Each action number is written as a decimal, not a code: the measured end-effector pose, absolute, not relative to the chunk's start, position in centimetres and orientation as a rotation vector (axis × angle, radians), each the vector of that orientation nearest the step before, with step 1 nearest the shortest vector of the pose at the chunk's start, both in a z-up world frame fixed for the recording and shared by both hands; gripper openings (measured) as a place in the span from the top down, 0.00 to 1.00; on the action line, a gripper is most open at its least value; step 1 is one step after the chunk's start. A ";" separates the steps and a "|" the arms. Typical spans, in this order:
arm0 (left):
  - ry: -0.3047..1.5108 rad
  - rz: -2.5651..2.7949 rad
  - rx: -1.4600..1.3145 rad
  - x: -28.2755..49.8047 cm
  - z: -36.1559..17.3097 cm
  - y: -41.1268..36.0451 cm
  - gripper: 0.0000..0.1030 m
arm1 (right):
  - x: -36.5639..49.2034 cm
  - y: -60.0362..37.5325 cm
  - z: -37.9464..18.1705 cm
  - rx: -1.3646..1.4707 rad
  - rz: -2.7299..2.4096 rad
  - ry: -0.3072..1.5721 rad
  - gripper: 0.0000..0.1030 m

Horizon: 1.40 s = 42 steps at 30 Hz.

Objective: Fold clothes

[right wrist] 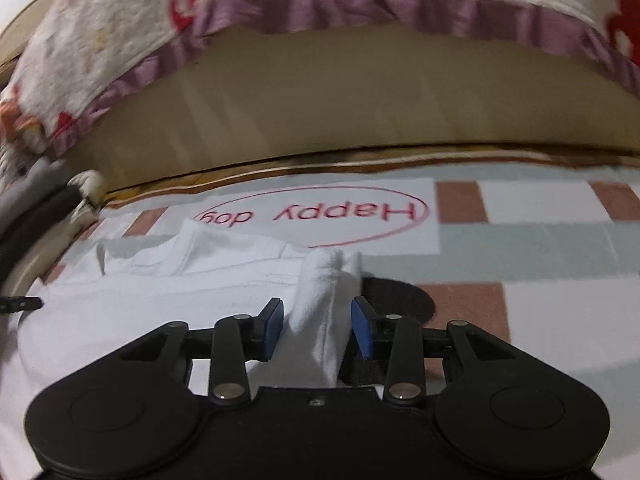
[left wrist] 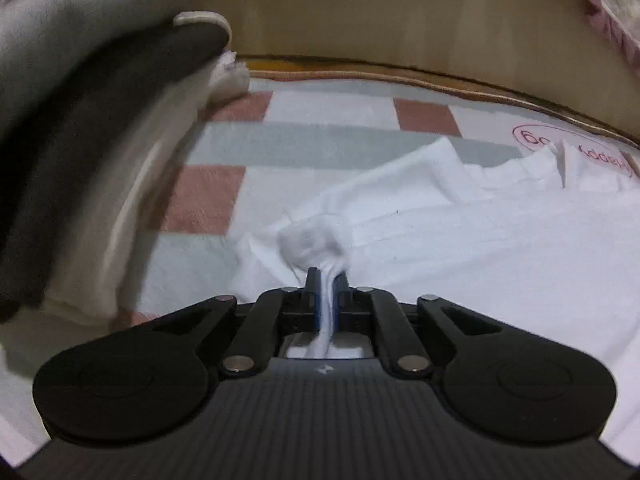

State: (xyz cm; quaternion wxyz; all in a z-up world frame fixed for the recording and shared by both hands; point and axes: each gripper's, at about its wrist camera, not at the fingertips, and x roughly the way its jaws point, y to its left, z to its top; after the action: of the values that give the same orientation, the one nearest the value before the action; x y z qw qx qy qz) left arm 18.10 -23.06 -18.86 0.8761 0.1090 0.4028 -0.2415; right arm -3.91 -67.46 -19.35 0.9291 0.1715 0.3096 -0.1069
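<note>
White shirt spread on a checked blanket, a gripper at each side.

Left gripper (left wrist: 326, 280), low centre of its frame, is clenched on a bunch of the shirt (left wrist: 480, 248); right gripper (right wrist: 318, 320) stands released, with a shirt fold between its blue pads (right wrist: 362, 330), untouched.

**White shirt on a pink-and-grey check**

The garment (left wrist: 500, 248) is plain white. Under it the bedsheet (right wrist: 540, 236) carries a check of dusty pink squares, pale grey bands and white blocks, with a red oval around red lettering (right wrist: 348, 212) at the far side. The headboard (right wrist: 340, 104) is beige. On top of it, the blanket (right wrist: 120, 40) is cream with red patches and a purple satin border. Both grippers are black, their fingers (right wrist: 361, 330) faced in blue pads.
</note>
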 end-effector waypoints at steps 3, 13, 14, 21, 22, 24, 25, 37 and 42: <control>0.753 -0.490 0.235 17.2 -17.3 -22.5 0.96 | -3.3 -67.7 -19.3 0.300 -0.173 0.586 0.94; 0.775 -0.418 0.122 18.8 -18.6 -21.2 0.96 | -2.3 -70.6 -20.1 0.464 -0.196 0.571 0.94; 0.779 -0.414 0.100 18.9 -18.8 -21.0 0.96 | -2.3 -70.7 -20.3 0.478 -0.194 0.580 0.94; 0.750 -0.403 0.028 18.9 -17.8 -20.2 0.96 | -2.9 -73.9 -22.0 0.892 -0.102 0.568 0.45; 0.741 -0.400 0.025 18.8 -17.6 -20.2 0.96 | -3.1 -74.4 -22.3 0.955 -0.087 0.559 0.45; 0.726 -0.392 0.013 18.8 -17.2 -20.1 0.96 | -3.6 -75.2 -22.9 1.051 -0.072 0.513 0.45; 0.737 -0.379 -0.027 18.9 -17.4 -19.8 0.95 | -3.8 -75.5 -23.1 1.080 -0.065 0.496 0.45; 0.680 -0.369 0.021 17.2 -16.8 -18.7 0.70 | -4.3 -75.6 -21.7 0.912 -0.115 0.488 0.67; 0.774 -0.561 0.126 17.8 -18.0 -22.9 0.41 | -3.3 -74.6 -22.2 0.863 -0.083 0.556 0.69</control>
State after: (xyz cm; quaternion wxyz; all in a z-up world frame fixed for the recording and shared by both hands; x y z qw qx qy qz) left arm 17.77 -22.86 -17.99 0.8860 0.0607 0.3722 -0.2696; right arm -3.33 -74.64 -22.25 0.8704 0.4127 0.2657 -0.0399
